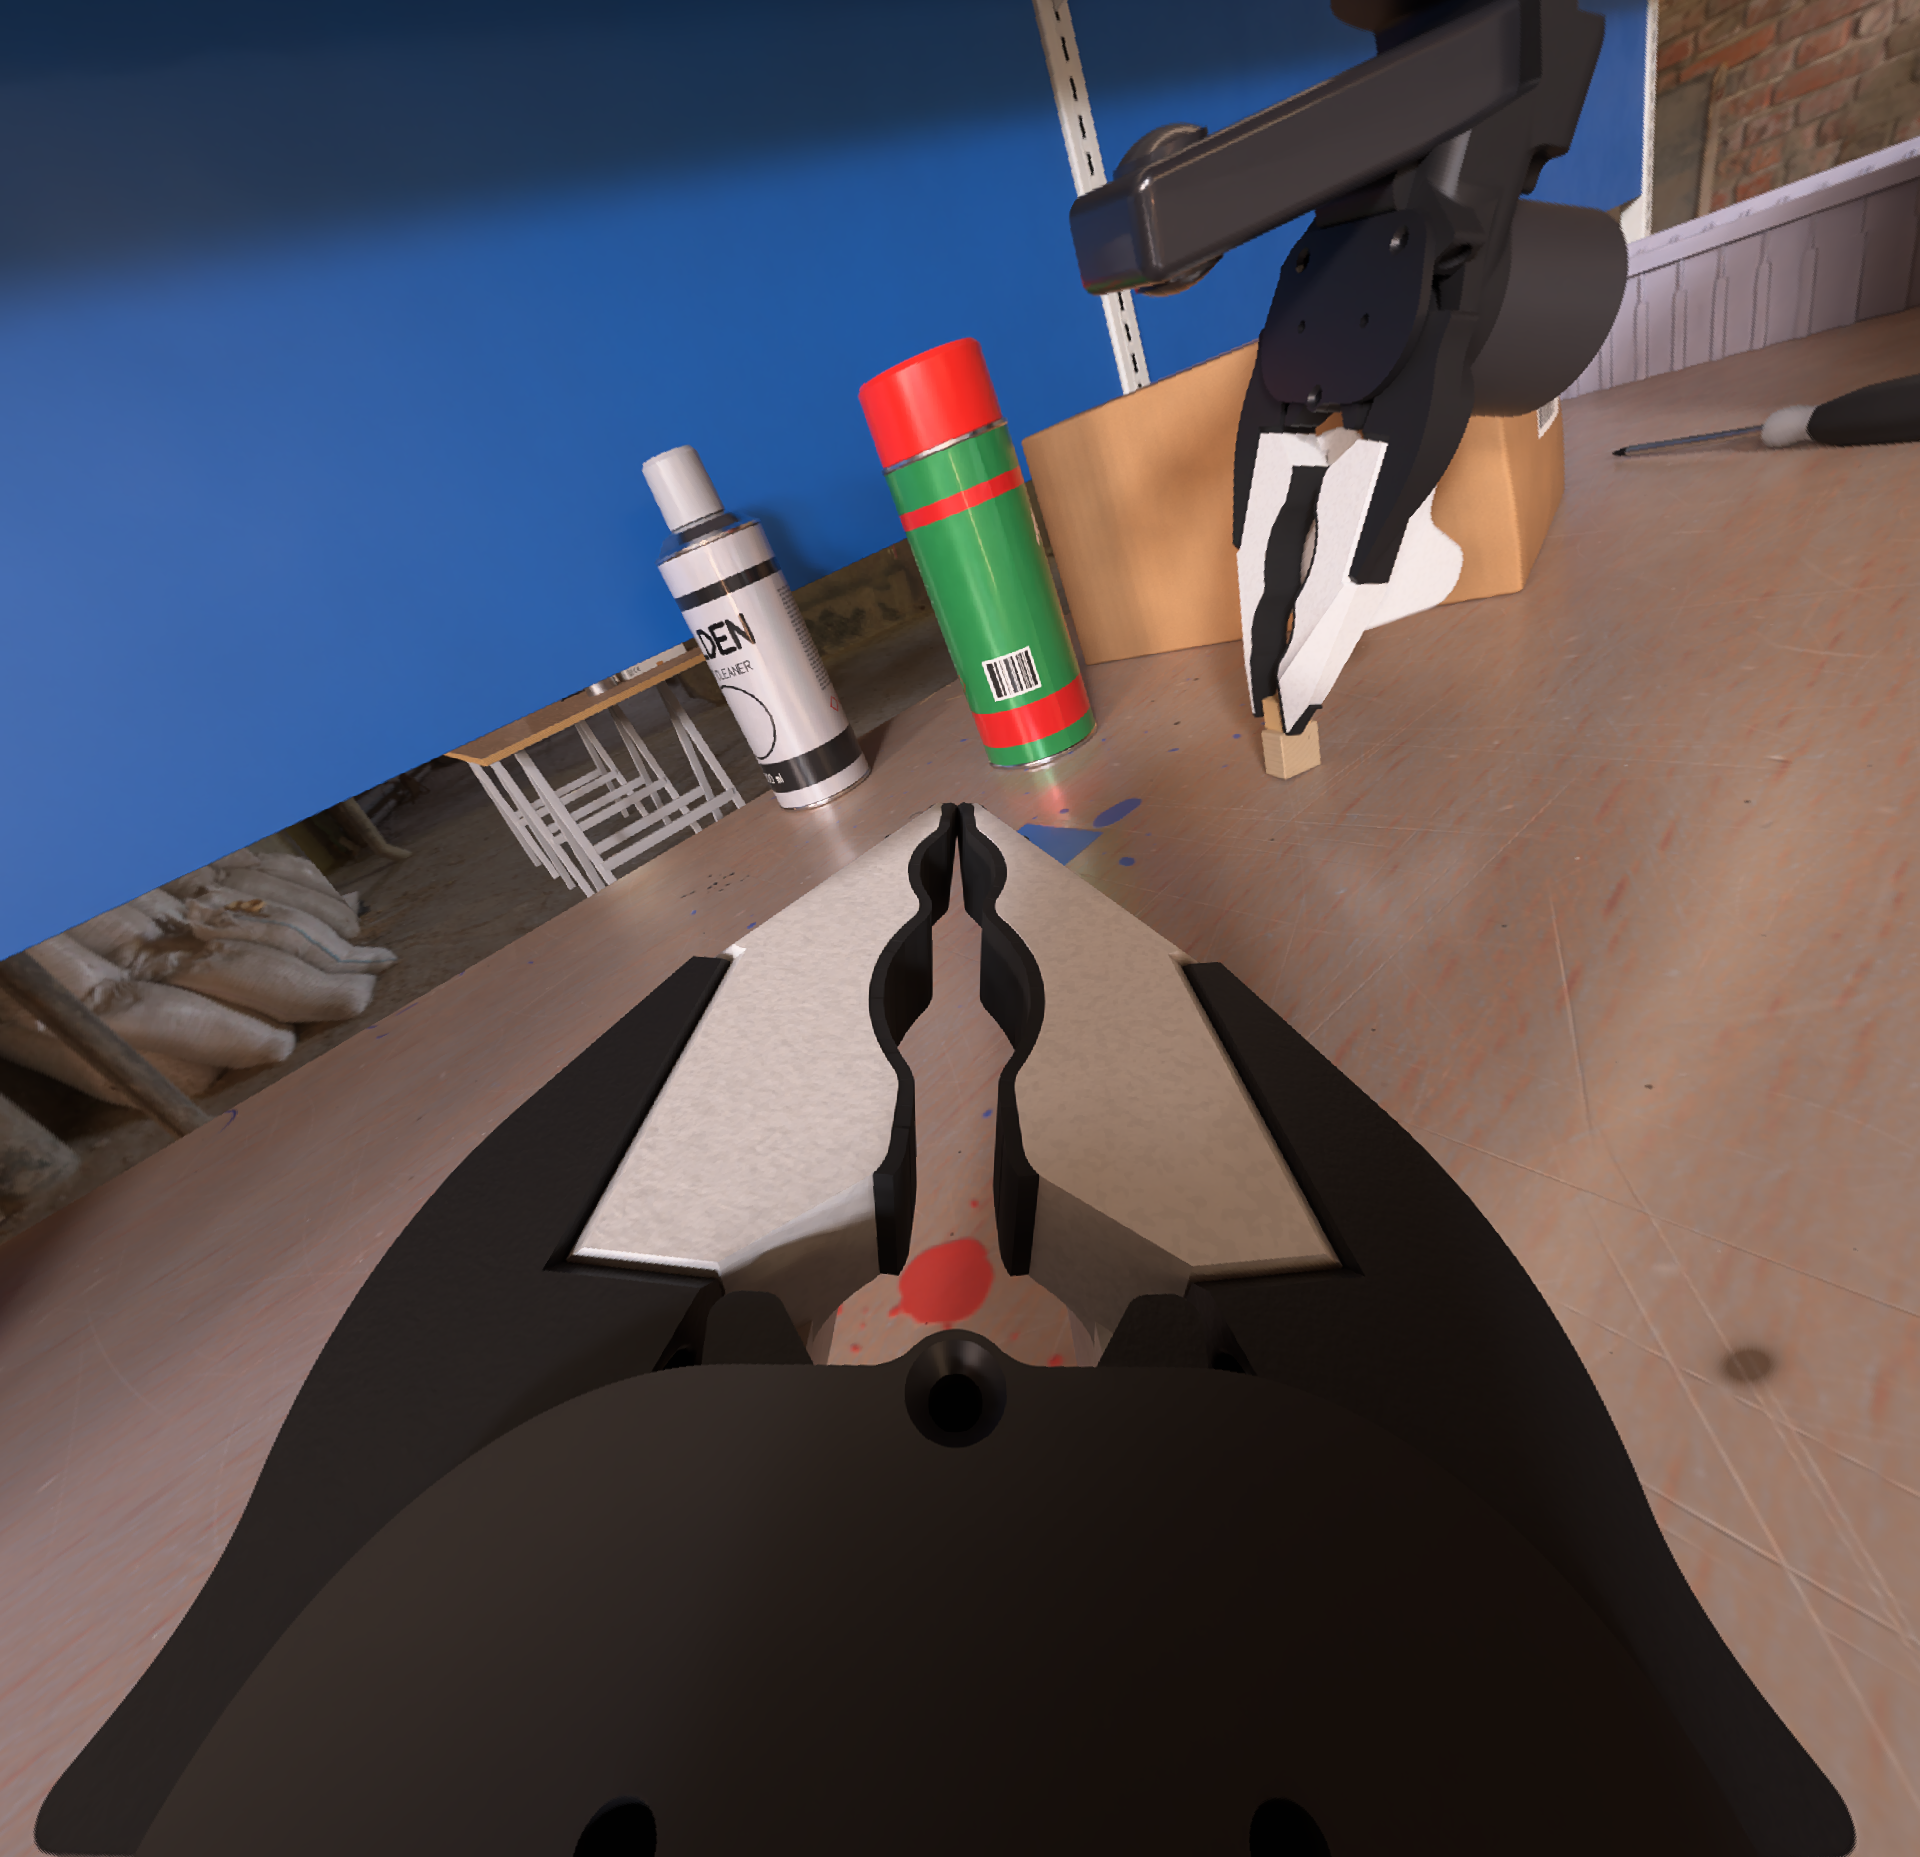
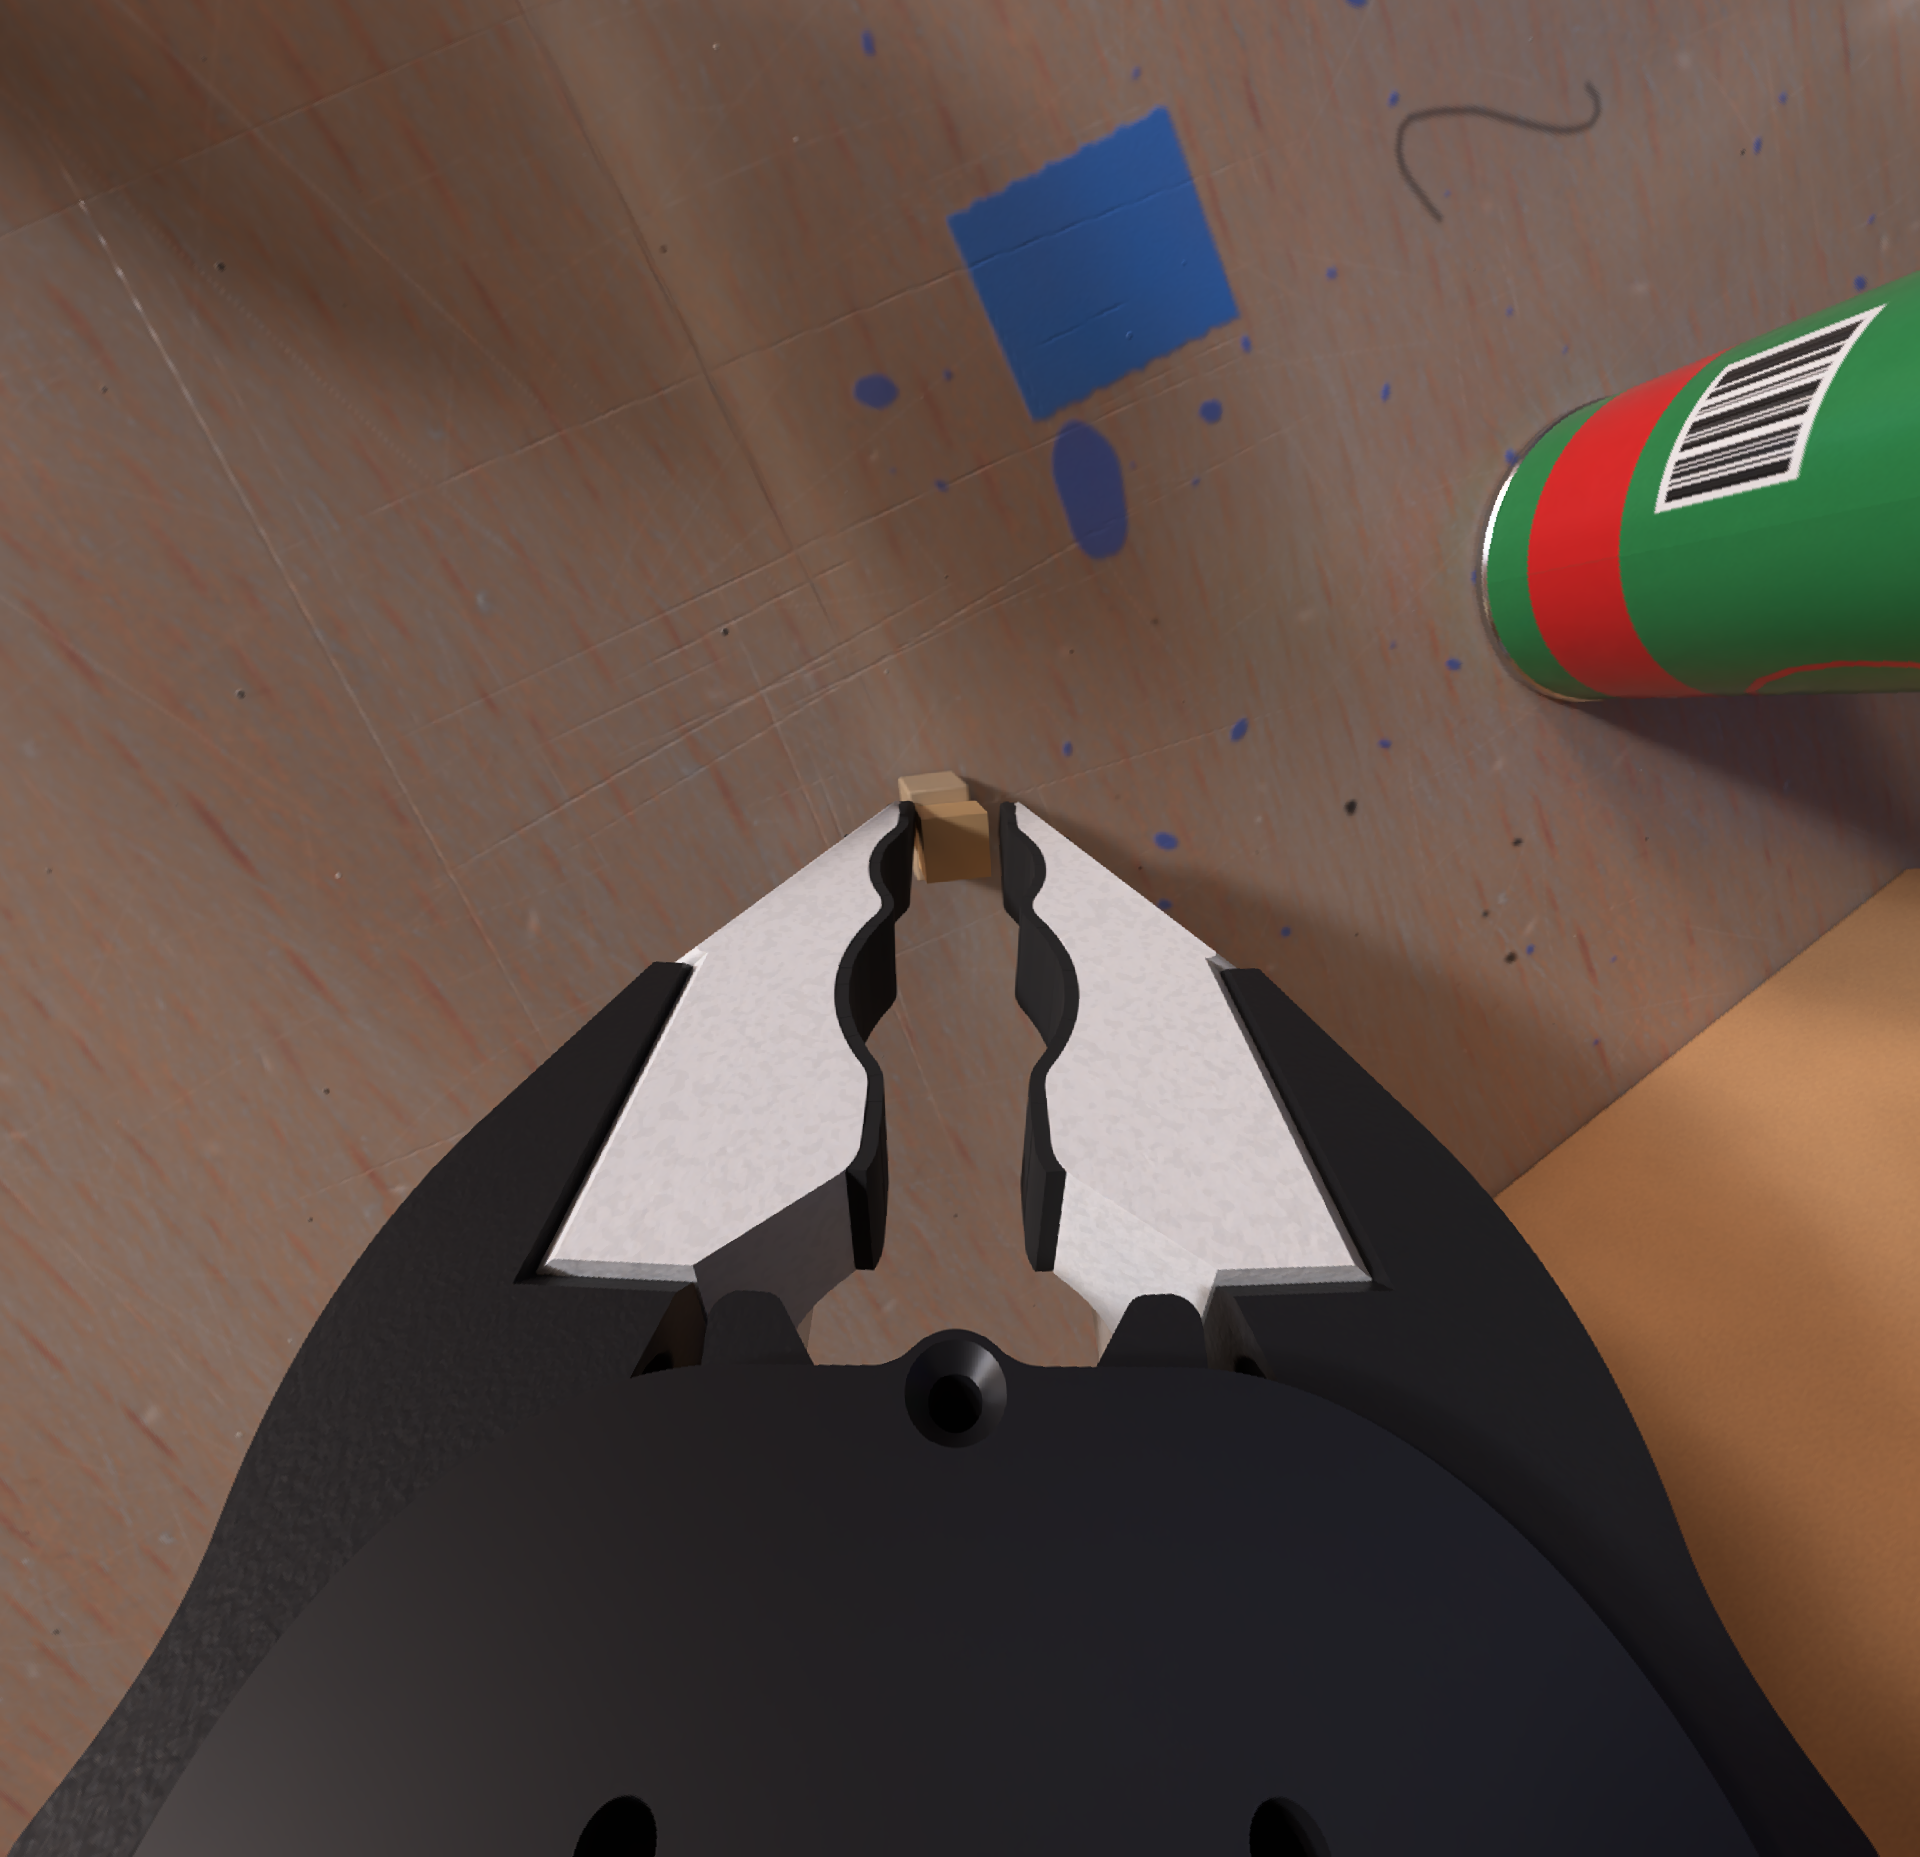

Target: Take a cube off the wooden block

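A small tan cube [image 2: 951,849] sits on a wooden block [image 2: 928,789] on the worn table. In the right wrist view my right gripper [image 2: 953,818] points down with its jaws narrowly apart around the cube. The left finger touches it and a thin slit shows at the right finger. In the left wrist view the right gripper [image 1: 1288,711] stands over the block [image 1: 1291,753], hiding most of the cube. My left gripper [image 1: 957,812] is shut and empty, low over the table, well short of the block.
A green and red spray can [image 1: 977,560] [image 2: 1704,519] and a white spray can [image 1: 753,633] stand left of the block. A cardboard box [image 1: 1143,519] [image 2: 1714,1236] is behind it. A screwdriver [image 1: 1787,425] lies far right. A blue tape square [image 2: 1091,259] marks the table.
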Controlling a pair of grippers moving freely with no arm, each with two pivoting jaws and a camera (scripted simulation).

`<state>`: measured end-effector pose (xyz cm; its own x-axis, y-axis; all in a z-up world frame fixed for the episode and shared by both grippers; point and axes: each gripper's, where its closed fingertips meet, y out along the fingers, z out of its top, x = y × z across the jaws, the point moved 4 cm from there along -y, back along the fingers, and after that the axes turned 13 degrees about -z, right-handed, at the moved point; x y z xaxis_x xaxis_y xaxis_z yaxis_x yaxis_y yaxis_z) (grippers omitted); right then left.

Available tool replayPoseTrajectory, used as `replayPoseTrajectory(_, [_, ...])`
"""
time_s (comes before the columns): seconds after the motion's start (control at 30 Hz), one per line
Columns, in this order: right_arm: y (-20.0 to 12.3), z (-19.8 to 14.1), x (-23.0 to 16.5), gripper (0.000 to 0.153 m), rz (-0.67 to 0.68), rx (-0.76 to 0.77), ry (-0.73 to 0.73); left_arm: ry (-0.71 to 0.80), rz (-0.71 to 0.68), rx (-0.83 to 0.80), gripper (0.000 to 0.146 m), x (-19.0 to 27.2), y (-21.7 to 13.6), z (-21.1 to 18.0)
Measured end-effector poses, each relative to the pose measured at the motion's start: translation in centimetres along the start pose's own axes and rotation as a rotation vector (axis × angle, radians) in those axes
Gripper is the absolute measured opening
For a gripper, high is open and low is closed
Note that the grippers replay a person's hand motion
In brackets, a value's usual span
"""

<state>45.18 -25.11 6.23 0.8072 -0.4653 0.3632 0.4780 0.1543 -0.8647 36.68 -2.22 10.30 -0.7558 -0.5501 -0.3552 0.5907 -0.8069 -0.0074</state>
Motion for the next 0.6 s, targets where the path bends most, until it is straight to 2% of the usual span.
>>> replayPoseTrajectory(0.1, [-0.9, -0.4, -0.6, 0.012, -0.002, 0.027, -0.018, 0.012, -0.01, -0.01, 0.0, 0.2, 0.1, 0.0])
replayPoseTrajectory(0.2, [-3.3, -0.2, -2.7, 0.012, 0.001, 0.084, -0.085, 0.02, -0.013, -0.014, 0.0, 0.2, 0.2, -0.1])
replayPoseTrajectory(0.33, [-6.7, -0.8, -8.3, 0.012, 0.052, 0.131, -0.203, 0.018, -0.011, -0.006, 0.0, 0.2, 0.1, 0.0])
replayPoseTrajectory(0.47, [-8.9, -3.0, -14.7, 0.012, 0.082, 0.127, -0.313, 0.021, -0.01, -0.004, 0.0, 0.2, 0.1, 0.0])
replayPoseTrajectory(0.6, [-9.8, -5.0, -19.1, 0.012, 0.127, 0.102, -0.325, 0.009, -0.003, 0.006, 0.0, 0.1, 0.0, 0.1])
